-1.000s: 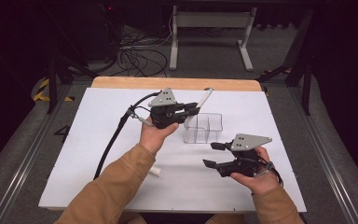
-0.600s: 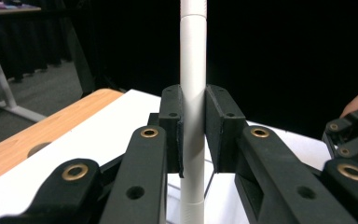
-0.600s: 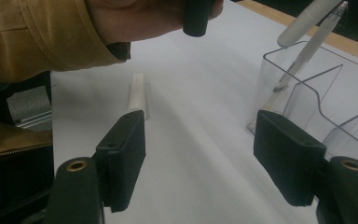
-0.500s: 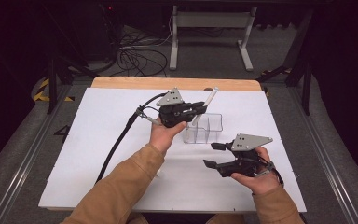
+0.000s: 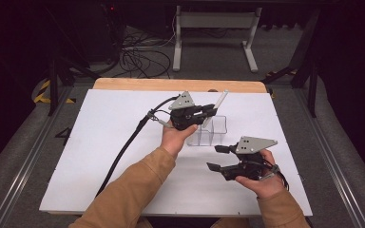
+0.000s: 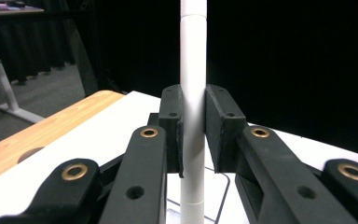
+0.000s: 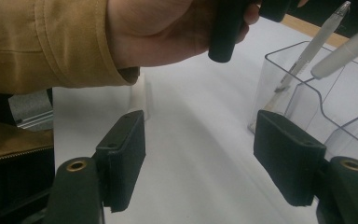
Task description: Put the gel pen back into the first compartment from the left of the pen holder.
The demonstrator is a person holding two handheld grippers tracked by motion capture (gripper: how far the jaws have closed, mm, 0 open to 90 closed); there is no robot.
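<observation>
Left claw (image 5: pixel 211 111) found pinched on a white pen (image 5: pixel 217 105), pads (image 6: pixel 216 128) pressed to either side of the barrel. Compared with a second earlier: carried from about 10 o'clock of the clear organizer (image 5: pixel 211 130) toward its 12 o'clock rim and somewhat lowered. Pen now tilted, lower tip over the organizer's near compartment, upper end slanting toward 1 o'clock. Judged as the approach to dropping the pen in; not yet released, tip depth inside the compartment not determinable. A second pen (image 7: pixel 307 53) noted standing inside the organizer already. Right claw (image 5: pixel 218 157) held spread and empty at 5 o'clock of the organizer, position unchanged. White counter (image 5: pixel 100 156) otherwise undisturbed.
</observation>
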